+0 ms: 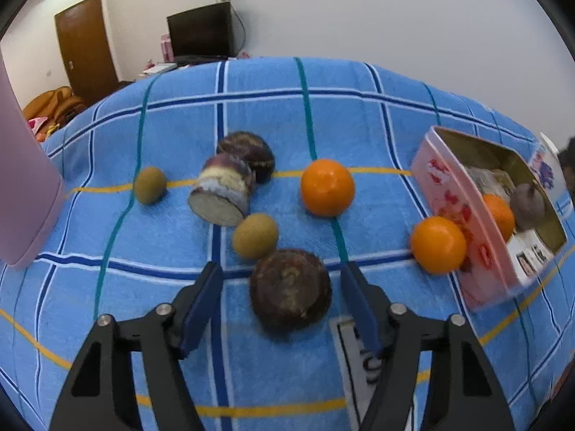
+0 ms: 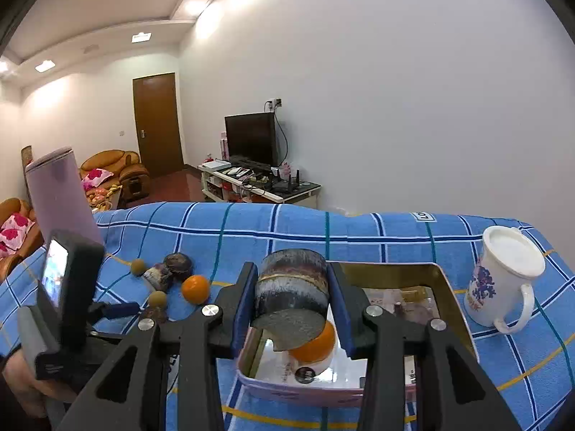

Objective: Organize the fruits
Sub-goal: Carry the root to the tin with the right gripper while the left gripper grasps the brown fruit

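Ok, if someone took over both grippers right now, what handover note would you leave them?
Right gripper: shut on a taro chunk, held above the pink tin.
Left gripper: open, jaws either side of the nearest taro piece on the blue cloth, not gripping it.
Done: an orange and a dark piece are in the tin.
Left: two oranges, two kiwis and three taro pieces on the cloth.
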The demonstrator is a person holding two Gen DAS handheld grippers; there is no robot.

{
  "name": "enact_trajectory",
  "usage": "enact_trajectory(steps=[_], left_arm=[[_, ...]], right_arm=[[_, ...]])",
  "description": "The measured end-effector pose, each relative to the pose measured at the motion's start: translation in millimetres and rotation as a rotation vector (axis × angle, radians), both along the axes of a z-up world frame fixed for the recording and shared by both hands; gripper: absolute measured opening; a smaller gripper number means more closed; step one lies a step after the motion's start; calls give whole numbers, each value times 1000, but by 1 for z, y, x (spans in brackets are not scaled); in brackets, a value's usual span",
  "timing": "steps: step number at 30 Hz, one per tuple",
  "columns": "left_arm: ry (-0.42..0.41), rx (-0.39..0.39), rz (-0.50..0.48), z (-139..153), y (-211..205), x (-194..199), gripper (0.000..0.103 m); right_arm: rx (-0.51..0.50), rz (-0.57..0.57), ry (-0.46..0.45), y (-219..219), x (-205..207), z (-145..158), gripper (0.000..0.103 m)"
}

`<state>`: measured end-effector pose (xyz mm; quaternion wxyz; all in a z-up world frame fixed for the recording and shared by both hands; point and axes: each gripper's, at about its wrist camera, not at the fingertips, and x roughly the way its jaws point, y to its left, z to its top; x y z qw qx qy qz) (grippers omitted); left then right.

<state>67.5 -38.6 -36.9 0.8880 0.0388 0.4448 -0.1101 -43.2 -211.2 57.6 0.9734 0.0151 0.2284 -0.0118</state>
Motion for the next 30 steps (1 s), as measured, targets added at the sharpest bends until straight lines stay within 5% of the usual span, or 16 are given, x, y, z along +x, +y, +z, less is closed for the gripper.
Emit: enact_trajectory(steps=[5,11,16,20,30], left_arm=[[-13,-20,-1,3,0,2,42],[-28,-145,2,8,20,-5,41],[-176,-210,-15,39,22,-23,41],[-265,-228,-66,65,4,-34,41],[-307,-270,-222,79,-62,-55,41]], right_arm=[[2,-8,10,-5,3,0,41],[12,-27,7,-9,6,-1,41],[43,-41,-12,-20,3,4,41],[20,-51,-42,-32,-4,8,41],[39,-118,29,-85,5,-9,41]])
